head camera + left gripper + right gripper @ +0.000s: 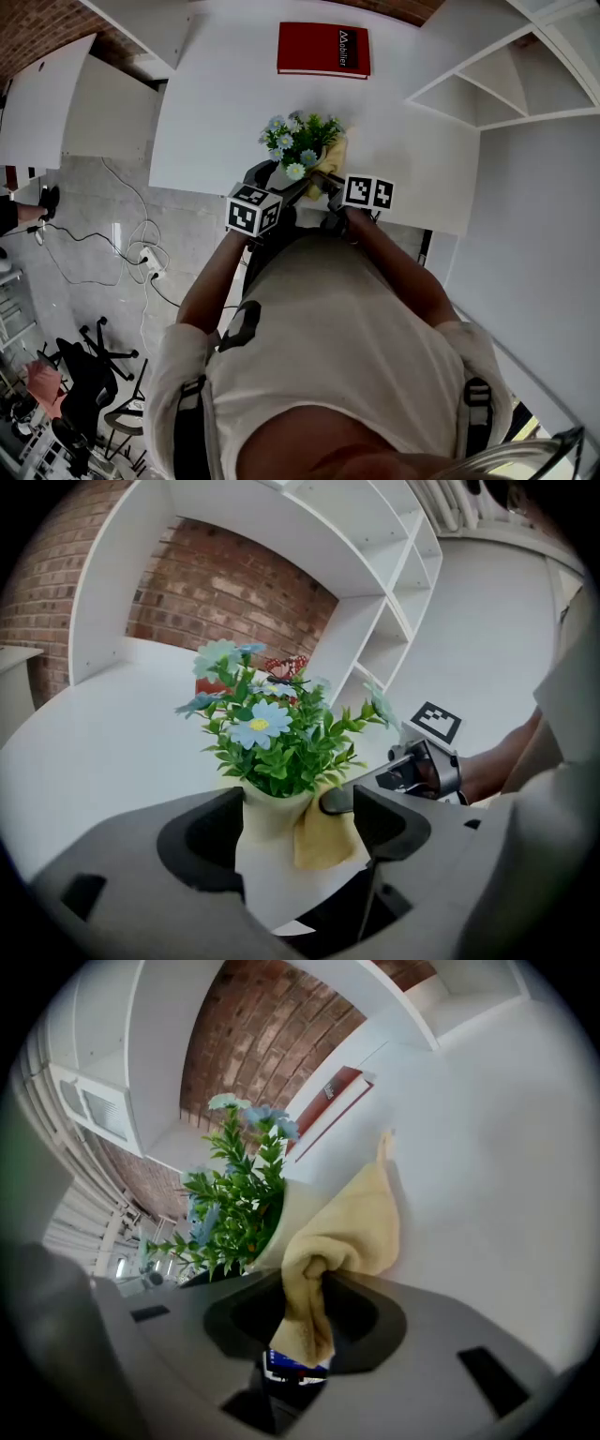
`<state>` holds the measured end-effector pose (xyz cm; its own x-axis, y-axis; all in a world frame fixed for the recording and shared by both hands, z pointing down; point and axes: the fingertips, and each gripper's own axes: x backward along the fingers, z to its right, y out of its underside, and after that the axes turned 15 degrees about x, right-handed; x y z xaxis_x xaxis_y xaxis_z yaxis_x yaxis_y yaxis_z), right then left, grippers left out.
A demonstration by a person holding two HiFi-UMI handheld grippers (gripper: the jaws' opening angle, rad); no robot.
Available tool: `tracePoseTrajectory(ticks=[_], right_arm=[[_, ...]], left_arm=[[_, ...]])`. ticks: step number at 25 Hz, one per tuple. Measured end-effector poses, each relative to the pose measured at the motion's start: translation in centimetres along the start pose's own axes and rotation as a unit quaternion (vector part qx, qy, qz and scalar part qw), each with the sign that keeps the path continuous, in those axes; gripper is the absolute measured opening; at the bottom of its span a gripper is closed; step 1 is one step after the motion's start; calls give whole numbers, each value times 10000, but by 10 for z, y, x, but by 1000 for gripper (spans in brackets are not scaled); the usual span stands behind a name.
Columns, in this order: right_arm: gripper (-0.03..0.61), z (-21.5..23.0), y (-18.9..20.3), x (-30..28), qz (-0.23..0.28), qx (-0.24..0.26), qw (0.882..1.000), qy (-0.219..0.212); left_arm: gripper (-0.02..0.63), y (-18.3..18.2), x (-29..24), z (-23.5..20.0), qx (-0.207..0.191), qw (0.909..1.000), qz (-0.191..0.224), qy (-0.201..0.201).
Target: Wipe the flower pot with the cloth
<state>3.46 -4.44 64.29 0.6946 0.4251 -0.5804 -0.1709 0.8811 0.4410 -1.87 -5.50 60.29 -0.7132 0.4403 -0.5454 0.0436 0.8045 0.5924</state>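
A cream flower pot [267, 822] with green leaves and blue flowers [298, 141] stands near the front edge of the white table [216, 112]. My left gripper [295, 806] is shut on the pot, one jaw on each side of it. My right gripper [305, 1283] is shut on a bunched yellow cloth [352, 1227]. The cloth [323, 841] lies against the pot's right side, as the left gripper view shows, with a right fingertip [339, 801] at the rim. In the head view both grippers [281, 183] [328, 183] meet at the pot, which the flowers mostly hide.
A red book [323, 49] lies at the back of the table. White shelving [487, 84] stands to the right and a brick wall [216, 592] behind. To the left, the floor [94, 272] holds cables and an office chair [89, 361].
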Motion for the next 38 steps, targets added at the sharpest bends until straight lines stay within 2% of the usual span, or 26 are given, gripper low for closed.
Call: tracePoseTrajectory(ticks=[6,12,16,21,24,27,29,30,33,35,38], right_arm=[[121,1,-2,4,-36,108,9999,10],[121,-11,-42,23,571,160,9982,-126],[121,-9,-53,28,726,177,9972,-76],[121,-7,-28,14,388,211,9990,4],[121,0,-9,5,110,24,9999,-36],[121,4,-4,5,65,-61,9999,-50],[121,5,-8,7,65,-15,10000,-48],[121,6,-12,8,92,-14,9999,-48],[121,6,-31,16,315,-71,9994,-103],[121,6,-45,21,473,-97,9987,-135],[121,6,-59,24,598,-24,9981,-162]], left_arm=[[367,10,3,-2,-166,9998,-140,10],[367,4,1,-5,-259,9993,-242,93],[367,9,-3,7,-262,9991,-295,182],[367,13,-8,16,-354,9987,-285,248],[367,14,-9,16,-376,9983,-339,279],[367,10,-5,7,-446,9984,-299,175],[367,4,-1,-4,-685,9971,-321,10],[367,1,0,-11,-926,9949,-389,-83],[367,-4,-4,-24,-1692,9832,-642,-223],[367,-6,-8,-23,-1885,9791,-750,-134],[367,-6,-16,-16,-1916,9783,-787,-30]])
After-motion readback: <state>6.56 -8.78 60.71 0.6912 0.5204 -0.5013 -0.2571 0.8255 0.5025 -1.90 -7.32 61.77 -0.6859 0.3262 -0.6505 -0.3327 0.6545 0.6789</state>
